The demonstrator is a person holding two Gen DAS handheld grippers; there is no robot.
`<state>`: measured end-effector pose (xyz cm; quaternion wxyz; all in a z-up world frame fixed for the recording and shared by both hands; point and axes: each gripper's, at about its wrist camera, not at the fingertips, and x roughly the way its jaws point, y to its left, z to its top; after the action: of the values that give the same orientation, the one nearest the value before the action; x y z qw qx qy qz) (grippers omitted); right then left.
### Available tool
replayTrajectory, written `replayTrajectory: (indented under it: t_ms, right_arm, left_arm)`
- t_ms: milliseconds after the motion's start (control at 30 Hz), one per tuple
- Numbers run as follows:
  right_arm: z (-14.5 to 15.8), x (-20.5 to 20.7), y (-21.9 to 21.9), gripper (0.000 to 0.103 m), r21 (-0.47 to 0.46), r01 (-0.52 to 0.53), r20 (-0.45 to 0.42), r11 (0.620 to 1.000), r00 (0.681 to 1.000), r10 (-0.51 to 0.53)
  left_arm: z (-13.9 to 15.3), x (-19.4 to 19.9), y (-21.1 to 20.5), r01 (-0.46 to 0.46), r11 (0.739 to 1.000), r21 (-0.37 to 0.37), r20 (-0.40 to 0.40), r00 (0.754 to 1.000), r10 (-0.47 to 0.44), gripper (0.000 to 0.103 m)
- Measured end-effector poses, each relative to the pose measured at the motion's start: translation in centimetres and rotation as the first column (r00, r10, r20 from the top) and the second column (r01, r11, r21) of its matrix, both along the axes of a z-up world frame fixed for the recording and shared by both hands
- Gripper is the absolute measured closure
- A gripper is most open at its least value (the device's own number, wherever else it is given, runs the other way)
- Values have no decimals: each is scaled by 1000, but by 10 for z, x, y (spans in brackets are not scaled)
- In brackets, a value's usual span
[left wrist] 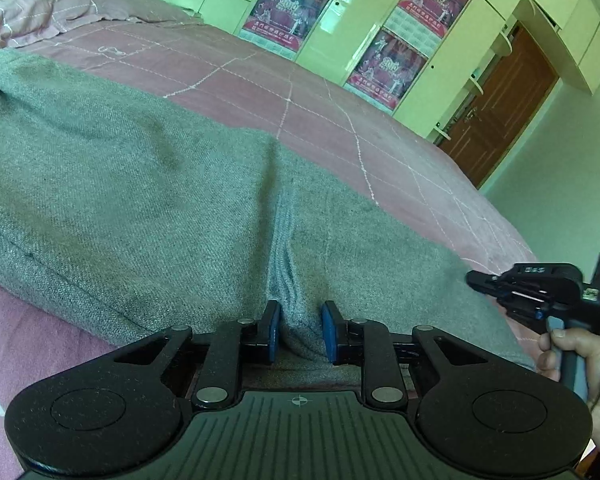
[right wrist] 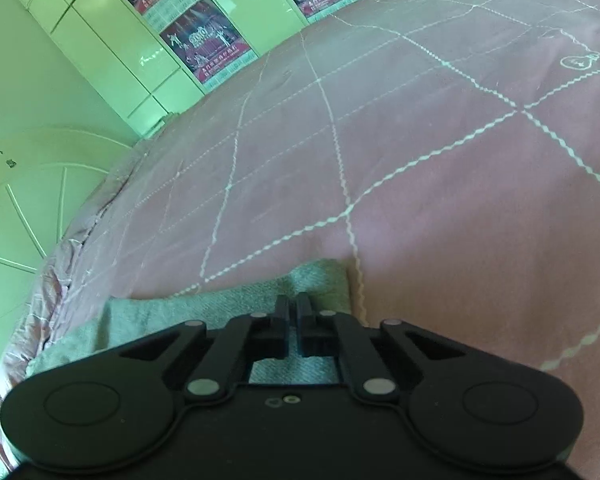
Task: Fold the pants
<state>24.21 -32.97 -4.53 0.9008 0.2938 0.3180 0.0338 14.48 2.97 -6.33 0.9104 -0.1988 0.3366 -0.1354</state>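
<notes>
While the grey pants (left wrist: 132, 184) lie spread across the pink bedspread (left wrist: 300, 92), both tools are down at the near edge of the cloth. The left gripper (left wrist: 300, 330) has its blue-padded fingers (left wrist: 274, 330) clenched on a bunched ridge of the fabric, which puckers up between them. Off to its right, a hand (left wrist: 572, 354) grips the handle of the right gripper (right wrist: 293, 322). From its own camera the fingers of that one stand drawn together over a corner of the pants, though I cannot tell whether any cloth is really caught between them.

That is the risk as I see it. If the right side has only skimmed the surface, lifting both hands together would raise one end and leave the other on the bed, so the fold would come out skewed. The left pinch also looks thick and gathered; it may be holding one layer only, and the under layer could drag and wrinkle.
</notes>
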Motion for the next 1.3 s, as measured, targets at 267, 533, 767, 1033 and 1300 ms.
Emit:
replayTrajectory:
  t_ms: [267,533,767,1033,1300]
  right_arm:
    - [4,-33,8,95,-21,-24,42,999,999,25]
    - [7,-59,12,92,1,-31,86,1000,996,31]
    - [4,-93,21,90,-20,-45,84,999,995,47]
    - [10,-105,36,83,-64,-72,81,995,994,77]
    - [11,-112,48,80,-88,-94,132,992,986,105]
  left_arm:
    - [1,-8,-10,-23,999,26,5,1000,23,78]
    - [5,-9,-15,-24,999,32,0,1000,24,78]
    - [5,-9,-15,-26,999,30,0,1000,26,78]
    - [9,-8,-5,-23,1000,-10,-10,1000,23,73]
    - [44,-45,103,-241,969,52,146,962,232,18]
